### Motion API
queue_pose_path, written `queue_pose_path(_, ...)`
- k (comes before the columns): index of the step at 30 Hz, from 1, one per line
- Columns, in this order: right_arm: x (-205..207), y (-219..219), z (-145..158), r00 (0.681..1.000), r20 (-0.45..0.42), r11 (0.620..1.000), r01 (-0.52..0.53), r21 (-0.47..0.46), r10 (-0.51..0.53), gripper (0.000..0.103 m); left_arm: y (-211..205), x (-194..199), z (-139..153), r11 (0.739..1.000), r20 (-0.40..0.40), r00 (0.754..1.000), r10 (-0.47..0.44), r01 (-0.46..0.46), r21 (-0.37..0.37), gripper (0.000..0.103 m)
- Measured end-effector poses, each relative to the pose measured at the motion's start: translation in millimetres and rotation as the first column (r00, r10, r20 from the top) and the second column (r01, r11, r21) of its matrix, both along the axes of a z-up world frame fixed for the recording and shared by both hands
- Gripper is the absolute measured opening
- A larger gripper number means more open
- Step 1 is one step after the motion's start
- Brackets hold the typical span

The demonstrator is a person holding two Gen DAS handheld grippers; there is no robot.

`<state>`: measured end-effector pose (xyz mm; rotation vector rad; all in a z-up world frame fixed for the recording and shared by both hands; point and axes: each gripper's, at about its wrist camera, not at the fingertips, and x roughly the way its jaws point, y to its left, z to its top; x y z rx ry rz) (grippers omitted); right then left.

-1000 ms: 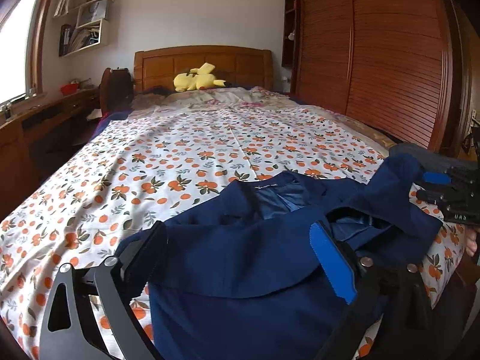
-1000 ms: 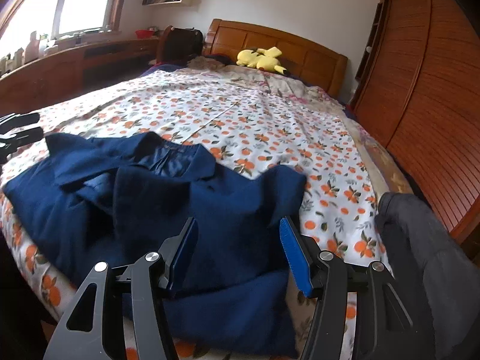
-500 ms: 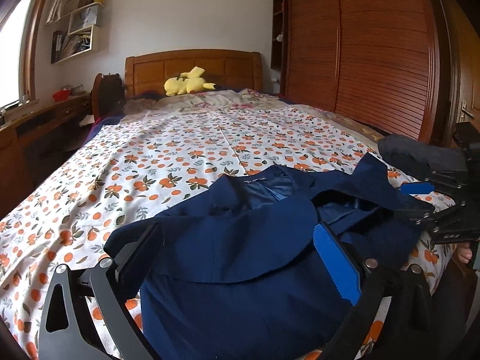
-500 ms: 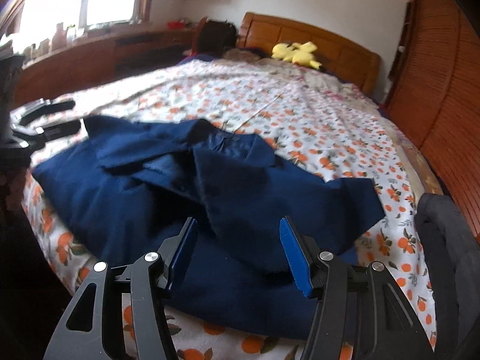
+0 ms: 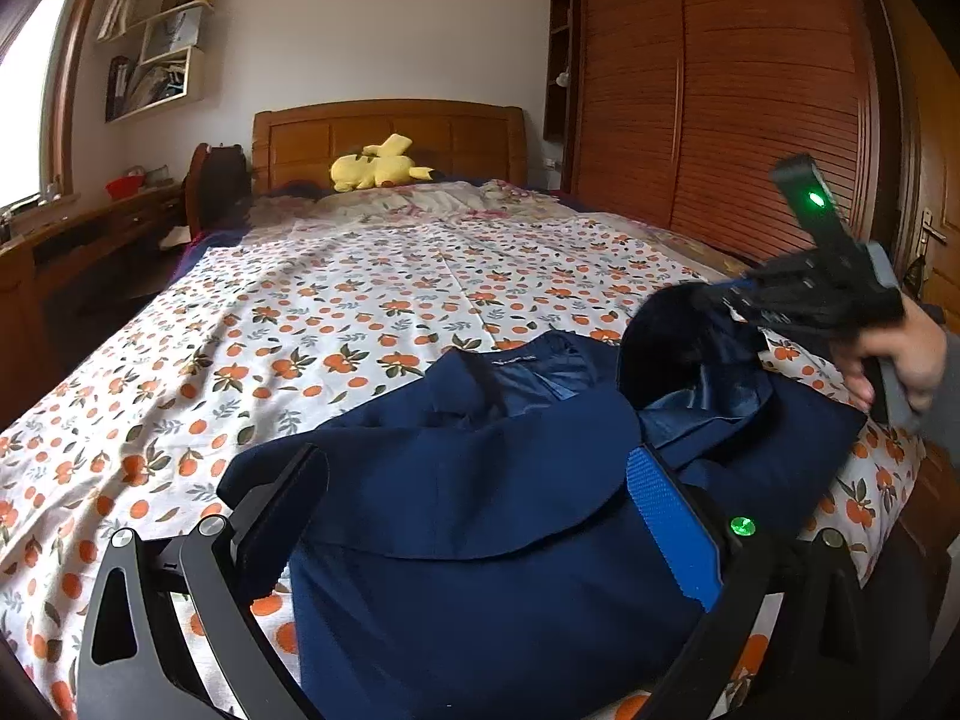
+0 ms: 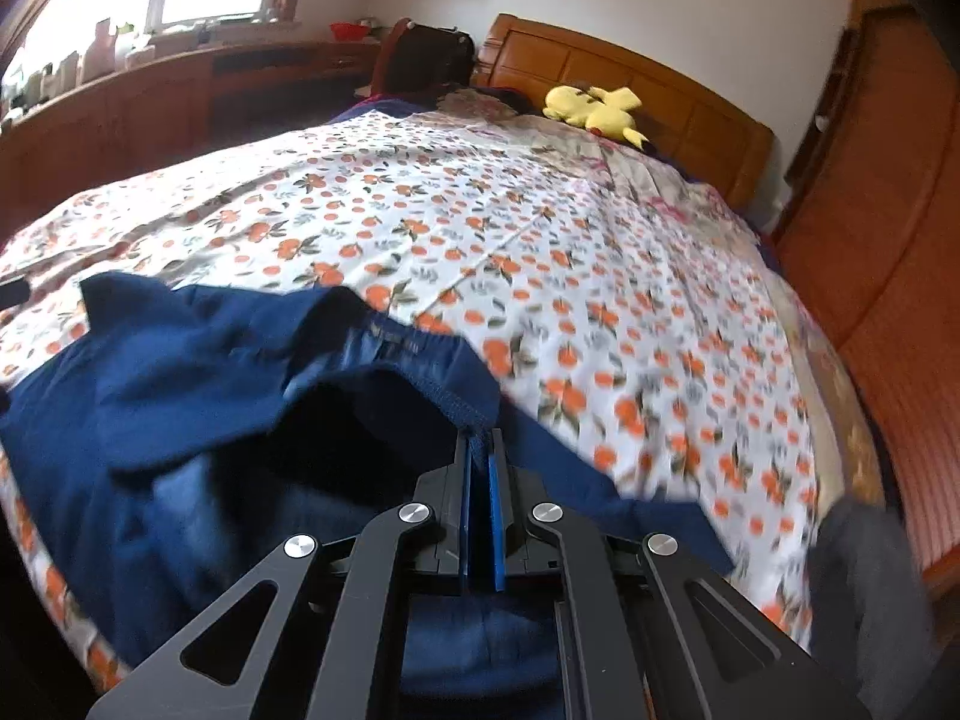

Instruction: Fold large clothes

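Note:
A navy jacket (image 5: pixel 480 540) lies crumpled at the near end of the orange-print bed sheet (image 5: pixel 360 300). My left gripper (image 5: pixel 474 468) hovers low over it, open, fingers wide apart with cloth under them but not pinched. At the right of the left wrist view a hand holds my right gripper (image 5: pixel 738 300), which lifts a flap of the jacket off the bed. In the right wrist view the right gripper (image 6: pixel 480 450) has its jaws closing, and the blue pads pinch the jacket's (image 6: pixel 180 390) stitched edge between them.
A grey garment (image 6: pixel 864 570) lies at the bed's right corner. A yellow plush toy (image 5: pixel 375 168) rests by the wooden headboard. A slatted wardrobe (image 5: pixel 750 120) runs along the right side, and a wooden desk (image 5: pixel 60 252) along the left under the window.
The right gripper went from open above the jacket to closed on its edge, moving across and raising that flap. The left gripper stayed open in place.

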<state>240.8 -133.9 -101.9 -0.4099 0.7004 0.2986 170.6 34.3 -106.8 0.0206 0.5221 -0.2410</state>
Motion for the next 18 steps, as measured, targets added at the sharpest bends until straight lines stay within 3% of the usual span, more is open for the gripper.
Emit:
queue_pose_path(9,41,32,18,0.999,0.033,1.000,-0.001,0.009,0.001,0.005,14,4,-1,1.000,-0.017,1.000,0.018,-0.019,-0.006,0.100)
queue_pose_path(11,42,36,23,0.999,0.051,1.000,0.003,0.011,-0.004,0.009,17,5,-2,1.000,-0.022,1.000,0.021,-0.022,-0.013,0.100)
queue_pose_path(14,38,38,30,0.997,0.071,1.000,-0.007,0.025,0.005,0.032,22,4,-1,0.999,-0.019,0.999,0.033,-0.033,-0.017,0.100)
queue_pose_path(15,36,38,32,0.997,0.080,0.999,-0.005,0.032,0.003,0.046,24,4,-1,0.999,-0.019,0.999,0.037,-0.037,-0.020,0.100)
queue_pose_path(18,23,41,38,0.995,0.103,0.999,-0.023,0.038,0.019,0.051,28,6,-1,0.999,-0.023,0.999,0.045,-0.046,-0.029,0.100)
